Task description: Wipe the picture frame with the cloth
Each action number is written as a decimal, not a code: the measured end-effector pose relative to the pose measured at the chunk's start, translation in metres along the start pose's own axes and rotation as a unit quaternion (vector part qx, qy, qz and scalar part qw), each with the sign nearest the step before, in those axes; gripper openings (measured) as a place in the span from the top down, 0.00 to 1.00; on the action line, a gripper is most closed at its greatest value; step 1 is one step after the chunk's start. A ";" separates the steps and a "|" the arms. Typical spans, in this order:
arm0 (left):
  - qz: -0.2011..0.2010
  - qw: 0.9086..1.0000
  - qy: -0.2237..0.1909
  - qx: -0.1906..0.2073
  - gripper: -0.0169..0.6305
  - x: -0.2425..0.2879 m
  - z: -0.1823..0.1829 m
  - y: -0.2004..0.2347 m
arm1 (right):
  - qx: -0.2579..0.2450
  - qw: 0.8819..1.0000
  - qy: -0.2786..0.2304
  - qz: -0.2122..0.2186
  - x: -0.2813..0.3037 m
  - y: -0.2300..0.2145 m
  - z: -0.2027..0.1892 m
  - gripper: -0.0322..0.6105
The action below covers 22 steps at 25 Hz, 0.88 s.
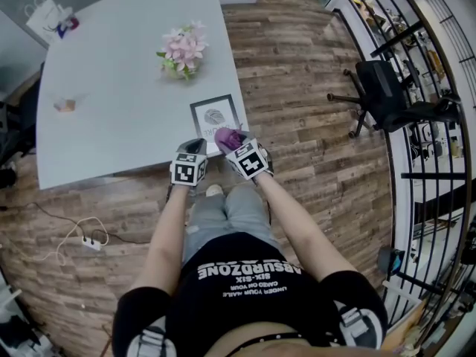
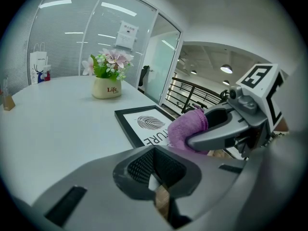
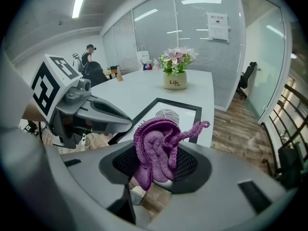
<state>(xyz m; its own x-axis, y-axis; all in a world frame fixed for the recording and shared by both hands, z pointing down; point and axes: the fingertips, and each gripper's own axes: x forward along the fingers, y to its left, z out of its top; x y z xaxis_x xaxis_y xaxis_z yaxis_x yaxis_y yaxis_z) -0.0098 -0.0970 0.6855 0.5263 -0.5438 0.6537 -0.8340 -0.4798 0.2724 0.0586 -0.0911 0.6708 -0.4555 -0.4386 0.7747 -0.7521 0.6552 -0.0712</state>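
A black picture frame (image 1: 216,115) with a leaf print lies flat near the front edge of the pale table (image 1: 119,110). My right gripper (image 1: 233,143) is shut on a crumpled purple cloth (image 1: 228,137), which hangs just above the frame's near right corner. In the right gripper view the cloth (image 3: 156,148) bulges up out of the jaws, with the frame (image 3: 168,114) beyond it. My left gripper (image 1: 193,149) is at the table edge just left of the frame; its jaws meet with nothing between them. The left gripper view shows the right gripper (image 2: 211,129) and the cloth (image 2: 185,129) over the frame (image 2: 144,124).
A pot of pink flowers (image 1: 182,50) stands behind the frame. A white paper bag (image 1: 48,17) and a small brown object (image 1: 65,105) sit at the table's far left. An office chair (image 1: 387,95) and a black railing (image 1: 416,125) are to the right, and a power strip (image 1: 91,242) lies on the wood floor.
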 end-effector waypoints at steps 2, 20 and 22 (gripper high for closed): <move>0.000 1.000 0.000 0.001 0.95 0.000 0.000 -0.001 | -0.003 1.000 0.002 -0.004 -0.001 -0.003 -0.001 0.66; -0.015 1.000 0.006 0.007 0.95 0.000 -0.003 -0.001 | -0.002 0.996 0.022 -0.082 -0.020 -0.035 -0.015 0.66; -0.016 1.000 0.007 0.007 0.95 0.000 -0.002 -0.003 | -0.004 0.996 0.021 -0.085 -0.020 -0.036 -0.015 0.66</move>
<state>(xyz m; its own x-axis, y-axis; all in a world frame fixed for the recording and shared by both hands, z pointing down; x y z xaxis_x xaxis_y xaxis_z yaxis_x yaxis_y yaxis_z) -0.0082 -0.0940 0.6863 0.5499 -0.5190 0.6544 -0.8145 -0.5068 0.2825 0.1018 -0.0964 0.6670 -0.3004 -0.5177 0.8011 -0.8132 0.5779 0.0685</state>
